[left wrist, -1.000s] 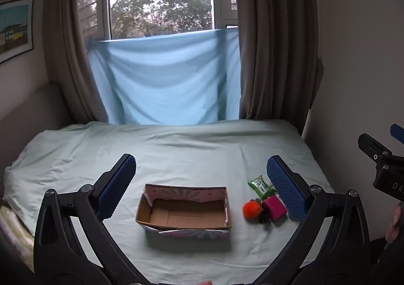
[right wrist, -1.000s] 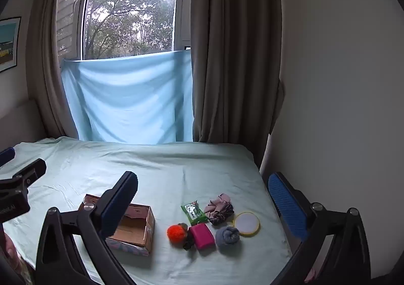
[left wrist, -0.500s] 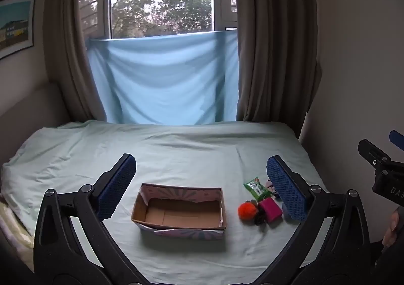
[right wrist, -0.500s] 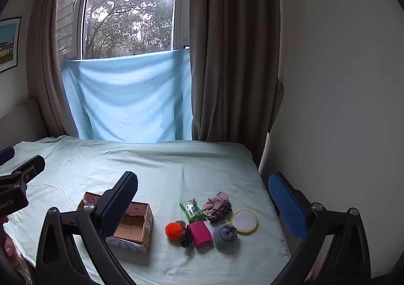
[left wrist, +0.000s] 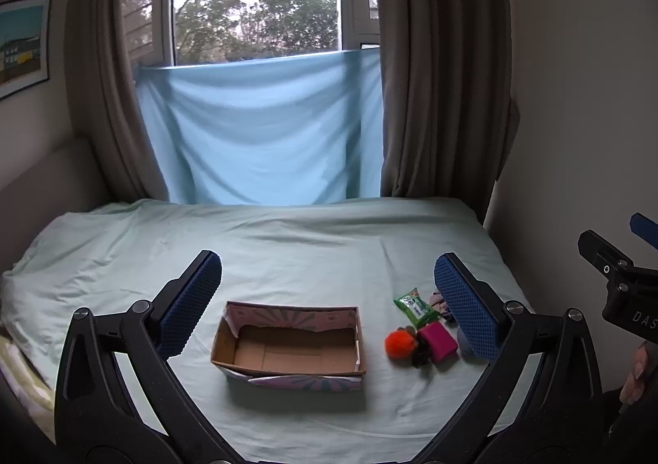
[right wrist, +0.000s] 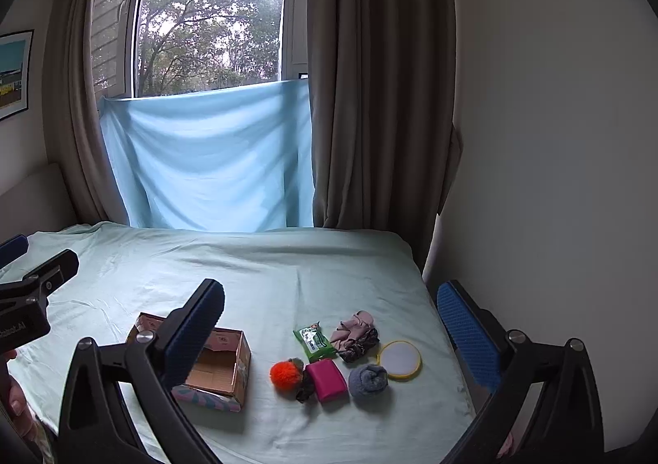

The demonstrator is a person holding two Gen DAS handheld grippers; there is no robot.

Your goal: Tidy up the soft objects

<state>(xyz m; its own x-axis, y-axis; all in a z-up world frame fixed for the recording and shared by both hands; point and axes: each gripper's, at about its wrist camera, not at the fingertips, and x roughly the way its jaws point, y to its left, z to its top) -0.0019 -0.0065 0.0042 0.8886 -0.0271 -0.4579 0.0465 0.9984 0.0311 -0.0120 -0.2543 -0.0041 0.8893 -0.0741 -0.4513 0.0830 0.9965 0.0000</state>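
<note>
Both jaws gape wide on my left gripper (left wrist: 328, 299) and right gripper (right wrist: 331, 324), holding nothing; I count one box (right wrist: 230, 361) and seven soft items (right wrist: 325, 379).

Orange pompom (right wrist: 285, 374), magenta pouch (right wrist: 327, 379), grey-blue sock roll (right wrist: 367, 379), green packet (right wrist: 314, 340), pale-green bedsheet (right wrist: 263, 271)

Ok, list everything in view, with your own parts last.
cardboard box: 1, brown with patterned outside, on the bed, empty
pompom: 1, orange, right of the box
pouch: 1, magenta, beside the pompom
green packet: 1, behind the pouch
scrunchies: pink and dark, right of the packet
rolled sock: 1, grey-blue
round pad: 1, yellow-rimmed
bed sheet: 1, pale green
left claw: open, blue pads
right claw: open, blue pads
</note>
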